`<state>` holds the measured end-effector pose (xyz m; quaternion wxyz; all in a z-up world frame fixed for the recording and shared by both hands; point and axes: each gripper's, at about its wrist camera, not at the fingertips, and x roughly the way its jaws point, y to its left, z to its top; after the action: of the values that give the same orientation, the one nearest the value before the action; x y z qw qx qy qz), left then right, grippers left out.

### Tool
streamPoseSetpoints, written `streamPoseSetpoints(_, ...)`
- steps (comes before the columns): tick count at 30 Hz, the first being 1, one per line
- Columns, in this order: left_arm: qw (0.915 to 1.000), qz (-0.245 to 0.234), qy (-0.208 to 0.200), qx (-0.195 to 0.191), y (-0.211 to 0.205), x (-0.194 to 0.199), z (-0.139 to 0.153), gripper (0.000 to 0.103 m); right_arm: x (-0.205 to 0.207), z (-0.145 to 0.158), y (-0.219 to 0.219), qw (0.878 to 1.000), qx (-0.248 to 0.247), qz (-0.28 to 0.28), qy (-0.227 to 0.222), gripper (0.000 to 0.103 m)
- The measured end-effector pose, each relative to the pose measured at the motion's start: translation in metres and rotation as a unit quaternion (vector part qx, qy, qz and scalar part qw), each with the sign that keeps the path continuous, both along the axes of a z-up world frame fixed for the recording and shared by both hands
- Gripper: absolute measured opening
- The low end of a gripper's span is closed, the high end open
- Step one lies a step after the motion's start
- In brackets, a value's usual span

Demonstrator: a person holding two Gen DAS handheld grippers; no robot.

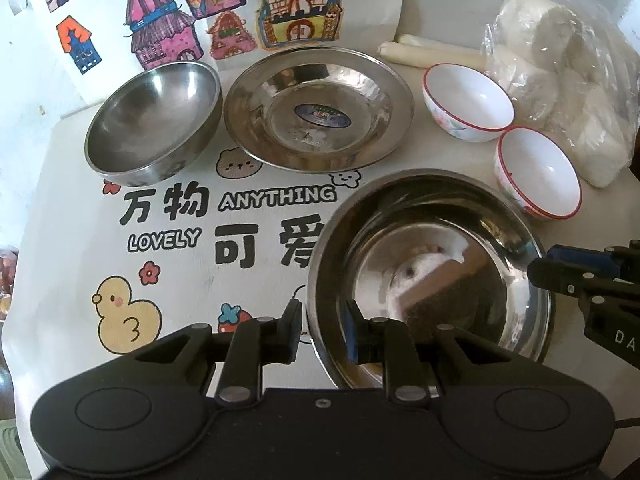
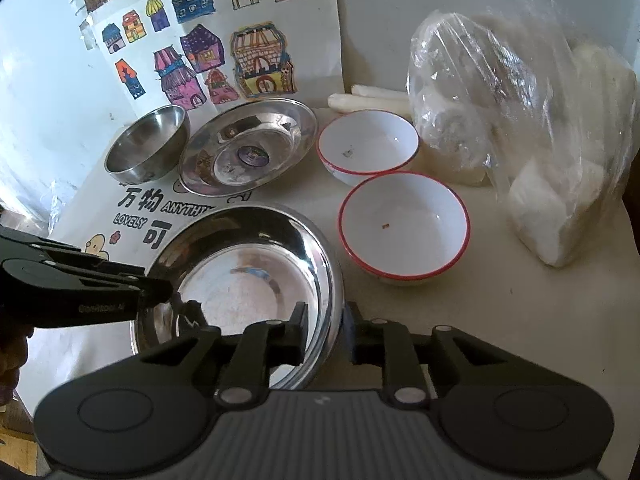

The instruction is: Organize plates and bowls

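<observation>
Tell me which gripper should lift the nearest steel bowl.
Both, probably. The left gripper has its fingers astride the near-left rim of the steel bowl, and the right gripper straddles its right rim, so each side is already gripped. If only one, neither looks clearly better placed.

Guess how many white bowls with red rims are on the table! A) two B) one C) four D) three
A: two white bowls show in the right wrist view, the near one and the far one, side by side next to the plastic bag.
</observation>
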<state>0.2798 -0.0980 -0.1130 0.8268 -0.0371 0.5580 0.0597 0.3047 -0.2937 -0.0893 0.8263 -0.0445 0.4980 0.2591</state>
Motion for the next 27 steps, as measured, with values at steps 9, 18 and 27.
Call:
streamPoseSetpoints(9, 0.998, 0.062, -0.008, -0.011, 0.034, -0.003, 0.006, 0.08, -0.004, 0.004, 0.001, 1.0, 0.001, -0.008, 0.001, 0.061)
streamPoseSetpoints(18, 0.9874, 0.14, -0.03, -0.068, 0.081, 0.005, 0.005, 0.102, -0.01, 0.014, 0.012, 1.0, 0.016, -0.012, -0.009, 0.102)
streamPoseSetpoints(27, 0.9807, 0.145, -0.051, -0.121, 0.096, 0.029, -0.003, 0.102, -0.002, 0.025, 0.028, 1.0, 0.007, -0.011, -0.028, 0.103)
